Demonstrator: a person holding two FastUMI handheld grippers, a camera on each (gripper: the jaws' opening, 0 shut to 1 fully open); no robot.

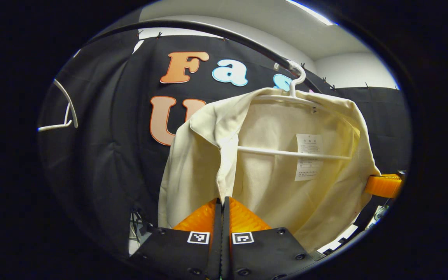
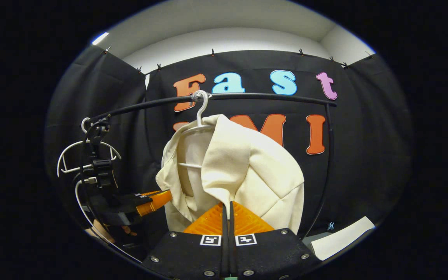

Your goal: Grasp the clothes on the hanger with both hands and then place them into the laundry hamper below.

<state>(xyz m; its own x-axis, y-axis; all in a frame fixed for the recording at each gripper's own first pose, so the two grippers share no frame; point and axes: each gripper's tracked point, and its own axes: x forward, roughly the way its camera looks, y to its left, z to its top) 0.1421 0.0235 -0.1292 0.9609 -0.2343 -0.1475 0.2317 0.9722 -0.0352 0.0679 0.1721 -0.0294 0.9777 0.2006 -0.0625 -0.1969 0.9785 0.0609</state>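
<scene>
Left gripper view first: we have the left hand-held gripper (image 1: 223, 202) closed, its two fingers pressed together on the front edge of the cream garment (image 1: 270, 175), which hangs straight ahead of it and just above. We judge the pinch sits on that hem so the cloth can be drawn off the white hanger (image 1: 294, 153) rather than pulled against it. The hanger's hook rides on the black rail (image 1: 224, 35) up and ahead of our fingers, and its crossbar runs behind the open front of the garment. Off to the far side of the cloth, the other hand-held gripper's tip touches the garment's edge. A second, bare hanger (image 1: 65, 112) hangs well apart along the rail.

Right gripper view next: we see the right hand-held gripper (image 2: 226, 212) likewise closed, both fingers clamped on the garment's lower edge directly ahead. Holding both sides lets us lift the shoulders clear together. Beyond the cloth, the left hand-held gripper reaches in from the opposite side, with the bare hanger behind it. What stands in our way, we judge, is the hanger itself, still inside the shoulders, and the rail's upright (image 2: 327, 163) just past the garment.
</scene>
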